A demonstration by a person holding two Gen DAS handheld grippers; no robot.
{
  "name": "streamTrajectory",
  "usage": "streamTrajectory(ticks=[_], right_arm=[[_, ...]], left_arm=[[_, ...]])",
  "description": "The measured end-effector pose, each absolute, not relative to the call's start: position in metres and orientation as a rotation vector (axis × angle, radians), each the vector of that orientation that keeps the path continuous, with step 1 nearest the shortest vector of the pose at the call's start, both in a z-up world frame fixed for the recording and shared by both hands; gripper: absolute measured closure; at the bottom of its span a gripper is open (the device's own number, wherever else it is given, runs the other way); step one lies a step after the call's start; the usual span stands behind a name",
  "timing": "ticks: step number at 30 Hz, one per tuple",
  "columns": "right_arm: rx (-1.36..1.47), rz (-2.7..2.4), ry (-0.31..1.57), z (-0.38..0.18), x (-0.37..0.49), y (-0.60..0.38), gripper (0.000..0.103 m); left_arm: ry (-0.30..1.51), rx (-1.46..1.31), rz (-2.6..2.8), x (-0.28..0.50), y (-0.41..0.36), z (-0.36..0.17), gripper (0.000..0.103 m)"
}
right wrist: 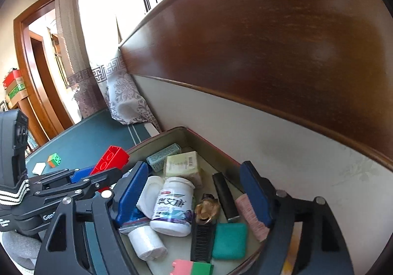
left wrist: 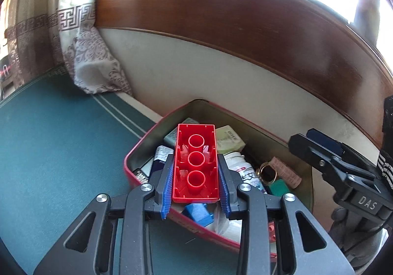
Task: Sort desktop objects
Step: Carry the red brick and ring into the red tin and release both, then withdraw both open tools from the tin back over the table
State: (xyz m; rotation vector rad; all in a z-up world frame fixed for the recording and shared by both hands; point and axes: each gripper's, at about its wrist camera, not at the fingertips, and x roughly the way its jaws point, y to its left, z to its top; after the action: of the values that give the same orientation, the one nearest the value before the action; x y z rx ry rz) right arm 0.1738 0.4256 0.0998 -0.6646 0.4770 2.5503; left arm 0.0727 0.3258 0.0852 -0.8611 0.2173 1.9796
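Two grippers work over the tin here. The left gripper (left wrist: 195,185) has its jaws closed on the long sides of the red brick (left wrist: 195,164), hollow underside toward the camera, held above the near-left edge of the red-rimmed tin (left wrist: 137,150). The right gripper (right wrist: 194,197) hovers over the tin with jaws wide apart, holding nothing. Best carry the brick farther in, above the white bottle (right wrist: 173,205), lower it, then release; the counter (left wrist: 61,142) beyond stays clear.

A patterned curtain (left wrist: 81,37) hangs beside a wooden headboard (left wrist: 245,17).
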Motion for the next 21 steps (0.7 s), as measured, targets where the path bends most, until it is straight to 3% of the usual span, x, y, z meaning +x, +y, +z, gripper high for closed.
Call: streamTrajectory(ticks=[1,3,5,21], right_arm=[[-0.663,2.554,0.478,0.100,0.174,0.425,0.022],[-0.654,2.553,0.481,0.100,0.173,0.424,0.022],[-0.641,2.548,0.490,0.101,0.174,0.424,0.022],[-0.552,2.609,0.522,0.108,0.178,0.415,0.016]], left_arm=[[0.210,-0.861,1.979,0.072,0.324,0.086,0.068],[0.187,-0.857,1.971,0.072,0.322,0.088,0.055],[0.146,-0.851,1.951,0.071,0.321,0.090,0.049],[0.160,-0.846,2.019,0.074,0.318,0.088,0.049]])
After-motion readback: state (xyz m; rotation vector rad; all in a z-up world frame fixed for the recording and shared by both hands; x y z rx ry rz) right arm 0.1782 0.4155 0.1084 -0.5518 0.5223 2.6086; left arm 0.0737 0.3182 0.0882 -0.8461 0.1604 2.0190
